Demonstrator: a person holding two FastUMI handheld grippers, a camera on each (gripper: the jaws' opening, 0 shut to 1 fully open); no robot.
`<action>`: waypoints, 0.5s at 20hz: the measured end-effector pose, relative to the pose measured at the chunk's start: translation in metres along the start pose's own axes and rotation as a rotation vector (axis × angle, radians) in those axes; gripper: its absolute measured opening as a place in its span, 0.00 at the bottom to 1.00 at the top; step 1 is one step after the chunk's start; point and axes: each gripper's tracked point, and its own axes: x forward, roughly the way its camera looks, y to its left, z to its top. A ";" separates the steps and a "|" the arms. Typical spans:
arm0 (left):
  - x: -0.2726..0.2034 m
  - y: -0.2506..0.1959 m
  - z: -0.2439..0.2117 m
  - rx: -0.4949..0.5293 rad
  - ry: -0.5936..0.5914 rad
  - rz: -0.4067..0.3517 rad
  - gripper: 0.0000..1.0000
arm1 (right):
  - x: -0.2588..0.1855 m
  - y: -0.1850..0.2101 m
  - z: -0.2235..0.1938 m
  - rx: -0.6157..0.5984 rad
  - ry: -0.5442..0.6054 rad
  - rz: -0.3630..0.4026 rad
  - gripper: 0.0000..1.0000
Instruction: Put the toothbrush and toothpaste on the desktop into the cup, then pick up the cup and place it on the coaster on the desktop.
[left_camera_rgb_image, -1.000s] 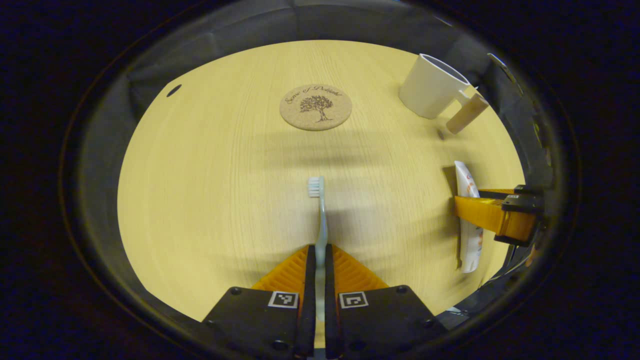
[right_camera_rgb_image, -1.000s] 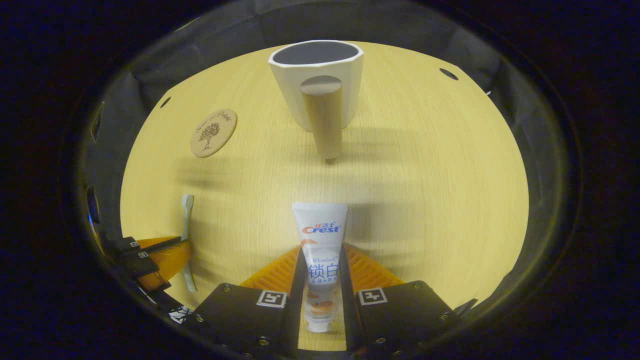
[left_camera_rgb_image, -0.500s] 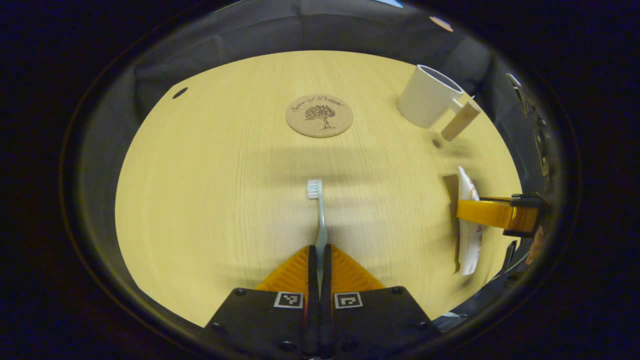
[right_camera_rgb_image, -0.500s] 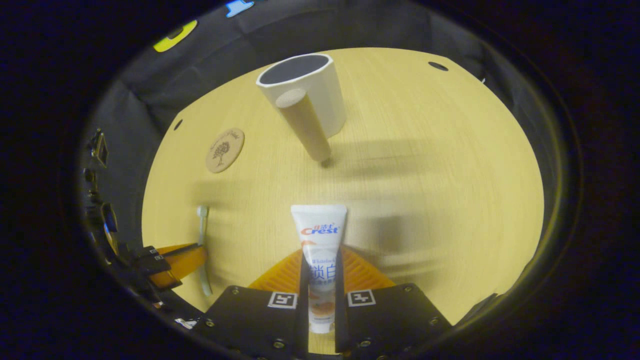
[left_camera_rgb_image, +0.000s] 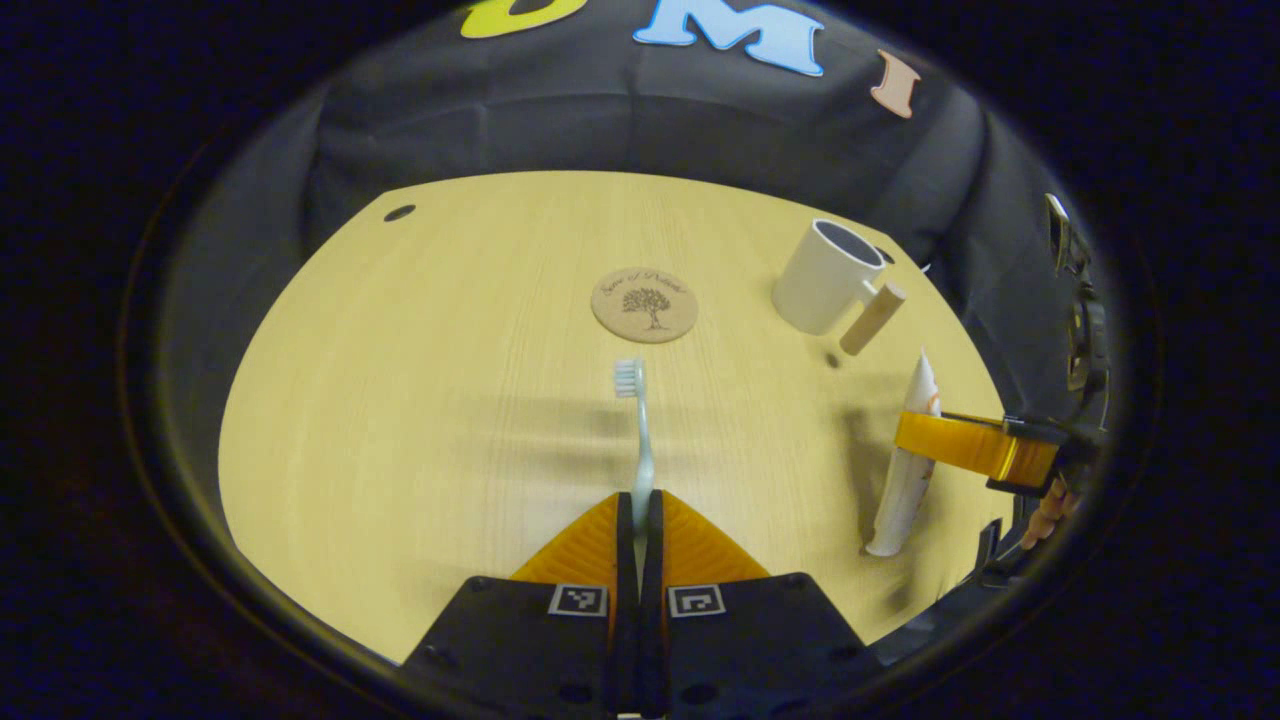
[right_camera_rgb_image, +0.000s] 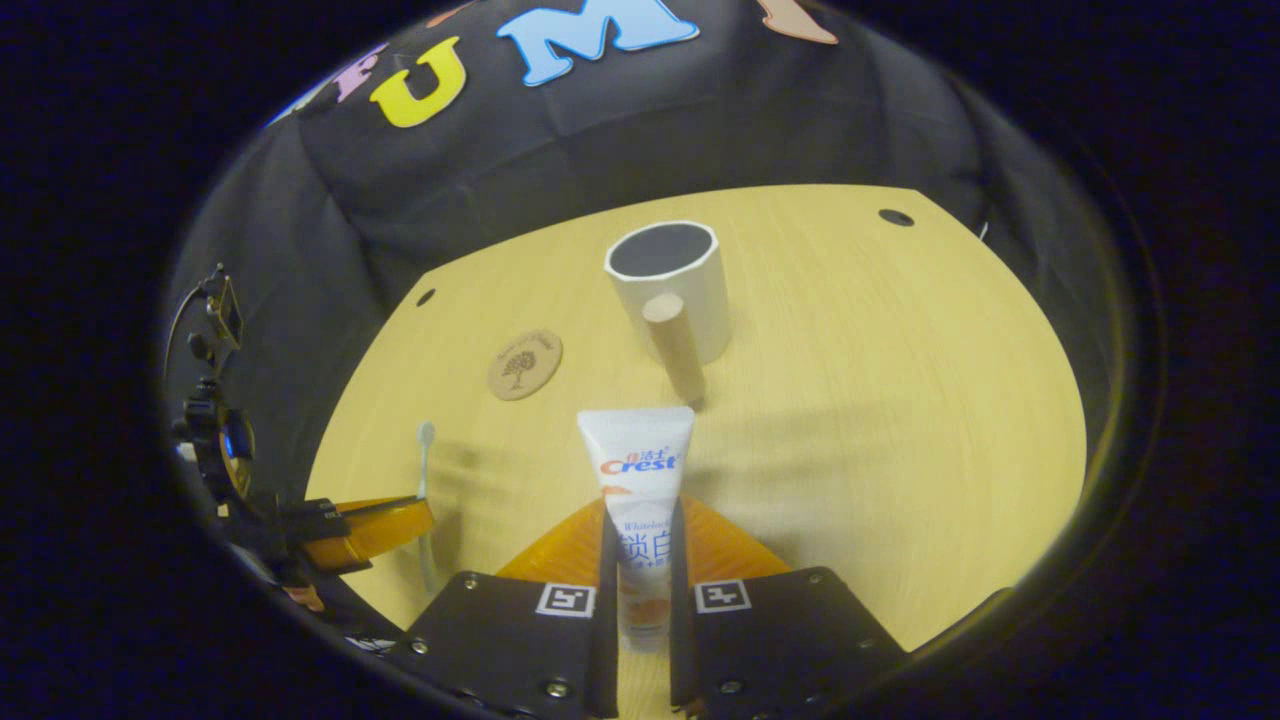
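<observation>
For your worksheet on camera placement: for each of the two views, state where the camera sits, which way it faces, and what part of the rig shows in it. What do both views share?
Left gripper view: rides on the left gripper, facing along the toothbrush toward the coaster; own fingers at bottom.
Right gripper view: rides on the right gripper, facing along the toothpaste toward the cup; own fingers at bottom.
Shared: desktop, cup, coaster, both items, the other gripper.

A pale wood-grain counter (left_camera_rgb_image: 420, 400) carries everything, its grain running away from the camera. Two small dark round holes sit near its far edge: one at the far left corner (left_camera_rgb_image: 399, 213) in the left gripper view, one at the far right corner (right_camera_rgb_image: 895, 217) in the right gripper view. Behind the counter hangs black cloth (right_camera_rgb_image: 620, 110).
</observation>
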 end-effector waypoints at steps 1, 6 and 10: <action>-0.001 -0.002 0.003 -0.007 -0.026 -0.004 0.08 | -0.004 0.003 0.004 -0.013 -0.023 0.013 0.22; -0.021 -0.006 0.026 -0.031 -0.172 -0.028 0.08 | -0.031 0.020 0.032 -0.084 -0.155 0.063 0.22; -0.034 -0.008 0.055 -0.049 -0.278 -0.036 0.08 | -0.051 0.035 0.070 -0.114 -0.284 0.084 0.22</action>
